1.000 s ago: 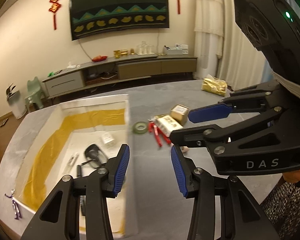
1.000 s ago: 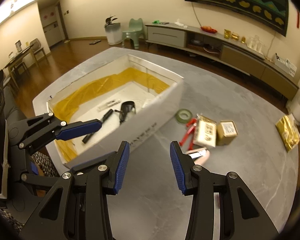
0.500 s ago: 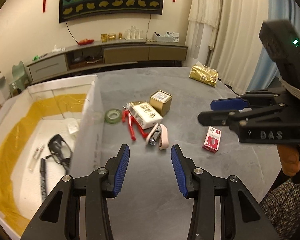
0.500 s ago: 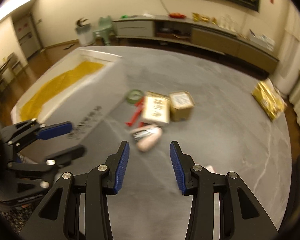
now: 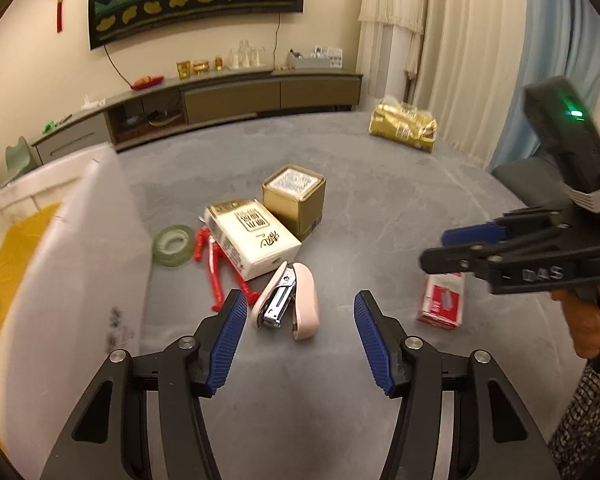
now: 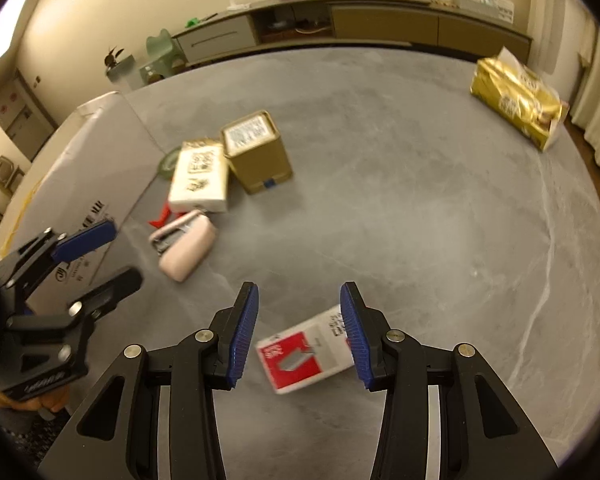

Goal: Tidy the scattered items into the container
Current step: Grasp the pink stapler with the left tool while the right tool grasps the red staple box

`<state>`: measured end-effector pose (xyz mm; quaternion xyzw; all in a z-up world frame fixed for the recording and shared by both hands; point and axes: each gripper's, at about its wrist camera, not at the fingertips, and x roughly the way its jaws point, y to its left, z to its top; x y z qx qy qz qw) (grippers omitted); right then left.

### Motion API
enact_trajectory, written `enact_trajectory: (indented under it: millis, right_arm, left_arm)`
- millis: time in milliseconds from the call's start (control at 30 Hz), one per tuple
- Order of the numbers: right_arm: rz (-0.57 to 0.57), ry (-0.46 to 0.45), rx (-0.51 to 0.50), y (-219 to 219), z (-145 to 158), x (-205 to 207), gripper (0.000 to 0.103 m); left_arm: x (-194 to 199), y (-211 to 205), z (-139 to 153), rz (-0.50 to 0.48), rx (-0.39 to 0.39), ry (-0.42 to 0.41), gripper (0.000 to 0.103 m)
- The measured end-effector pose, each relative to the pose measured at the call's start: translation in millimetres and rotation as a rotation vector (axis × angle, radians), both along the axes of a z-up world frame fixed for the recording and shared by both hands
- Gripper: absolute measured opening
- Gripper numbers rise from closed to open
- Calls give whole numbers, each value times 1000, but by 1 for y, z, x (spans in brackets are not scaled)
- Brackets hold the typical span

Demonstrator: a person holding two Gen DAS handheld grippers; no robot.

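On the grey table lie a pink stapler, a white packet, a gold tin, a green tape roll, a red tool and a red-and-white staple box. My left gripper is open, just short of the stapler. My right gripper is open, its fingers on either side of the staple box without touching it. The white container stands at the left, its inside mostly hidden.
A gold foil bag lies at the table's far right. A low cabinet runs along the back wall. A person's hand holds the right gripper's handle. Bare tabletop spreads right of the items.
Both grippers swung right, away from the container, and dropped toward the table. The left now faces the stapler; the right came down over the staple box. Both stayed open.
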<state>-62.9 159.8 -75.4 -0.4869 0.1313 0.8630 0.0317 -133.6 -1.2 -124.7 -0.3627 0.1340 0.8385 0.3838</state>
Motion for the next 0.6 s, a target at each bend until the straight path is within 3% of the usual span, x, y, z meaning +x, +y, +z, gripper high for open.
enact_trajectory:
  millis: [333,467,533,600]
  right_arm:
    - [0,18,-27,20,3,14,52]
    - [15,25,-38,17,5,15,52]
    - [23,31,-37,16,6,16,52]
    - [29,37,-33,15,9,17,52]
  left_arm:
    - [-22,21,-43,37,-88,-33,55]
    - [-28,13,-40,41,-18,-105,47]
    - [-36,5,-39,65,68,-245,46]
    - [-53,-20,-44,106,320,-575,45]
